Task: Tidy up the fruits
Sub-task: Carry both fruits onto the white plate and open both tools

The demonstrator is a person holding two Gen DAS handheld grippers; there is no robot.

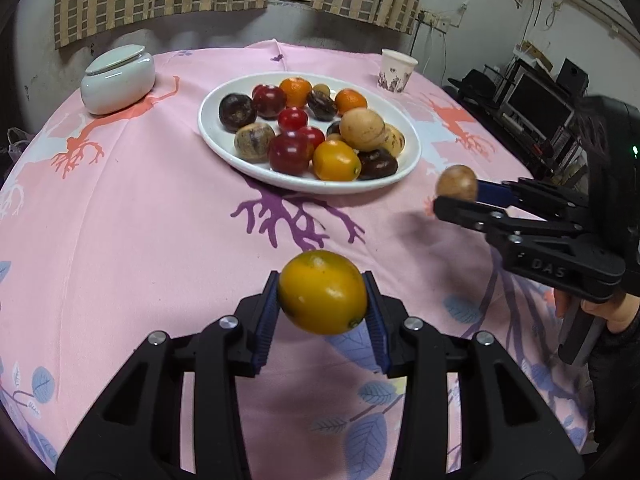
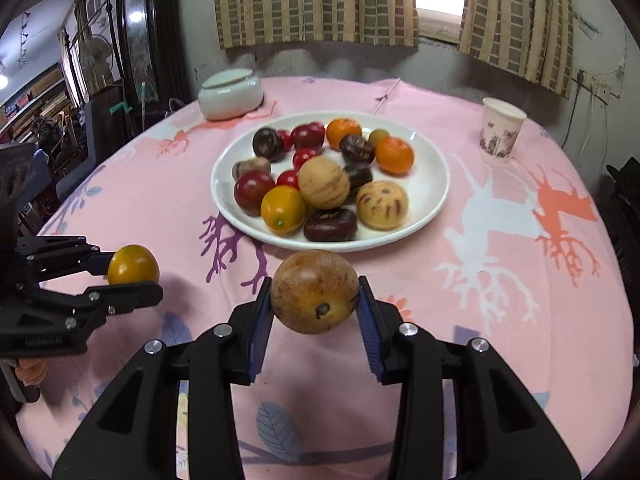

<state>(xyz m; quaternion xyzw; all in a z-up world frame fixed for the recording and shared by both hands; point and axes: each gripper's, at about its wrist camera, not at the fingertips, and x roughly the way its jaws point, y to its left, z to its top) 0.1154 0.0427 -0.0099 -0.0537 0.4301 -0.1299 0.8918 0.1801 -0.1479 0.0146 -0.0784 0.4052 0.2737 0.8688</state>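
Two fruits are off the plate at this moment, one in each of my tools. My left hand-held gripper (image 1: 322, 294) is clamped on a smooth yellow-orange round fruit (image 1: 322, 292), its blue-padded fingers (image 1: 267, 320) pressing the fruit from both sides, clear above the pink patterned cloth of the bench (image 1: 140, 216). My right hand-held gripper (image 2: 315, 304) is closed around a tan, brown-mottled round fruit (image 2: 315, 297) with a dark stem scar facing the camera, also held above the cloth.

Ahead of both grippers, near the middle of the bench, sits the wide white oval plate (image 2: 430, 184), heaped with fruit: dark red ones, small bright red ones, orange tangerines, dark purple-brown flattened ones, pale tan speckled ones, and another yellow-orange fruit (image 2: 283, 209) at the plate's near edge. The plate lies just beyond the tan fruit in my right gripper and farther ahead of my left one.

Beyond the plate to the left stands a pale green lidded ceramic jar (image 1: 117, 80); beyond it to the right, a white paper cup with a dark printed pattern (image 2: 501, 130). Striped olive-and-tan curtains (image 2: 316, 0) hang behind the bench.

From the left wrist view, my right gripper reaches in from the right, with my hand (image 1: 612, 308) on its handle.
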